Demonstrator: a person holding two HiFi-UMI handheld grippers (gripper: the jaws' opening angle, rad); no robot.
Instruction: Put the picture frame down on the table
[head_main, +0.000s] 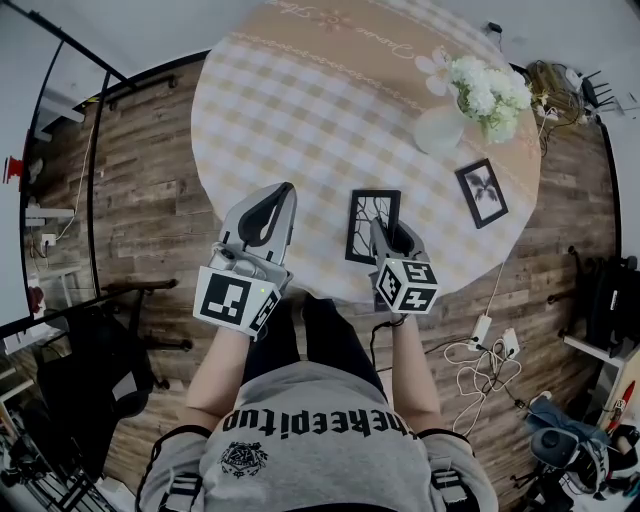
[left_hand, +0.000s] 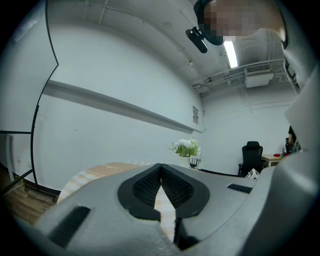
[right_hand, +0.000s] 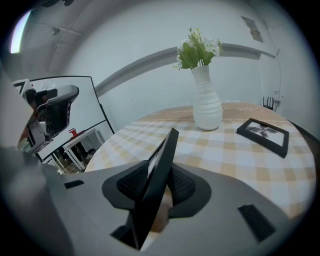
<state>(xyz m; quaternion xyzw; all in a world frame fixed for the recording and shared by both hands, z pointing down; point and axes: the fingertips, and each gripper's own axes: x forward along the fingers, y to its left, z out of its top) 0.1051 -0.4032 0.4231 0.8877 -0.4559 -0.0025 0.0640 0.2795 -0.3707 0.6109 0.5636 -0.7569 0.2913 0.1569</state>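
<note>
A black picture frame (head_main: 372, 224) with a leaf print hangs over the near edge of the round checked table (head_main: 300, 130). My right gripper (head_main: 392, 240) is shut on the frame's near edge. In the right gripper view the frame (right_hand: 159, 172) stands on edge between the pads, rising toward the table. My left gripper (head_main: 270, 212) hovers to the left of the frame at the table's near edge, tilted up. Its pads (left_hand: 142, 187) meet at the tips with nothing between them.
A second black frame (head_main: 482, 192) lies flat on the table at the right, also in the right gripper view (right_hand: 263, 134). A white vase (head_main: 440, 127) with white flowers (head_main: 490, 95) stands behind it. Cables and a power strip (head_main: 492, 340) lie on the wooden floor.
</note>
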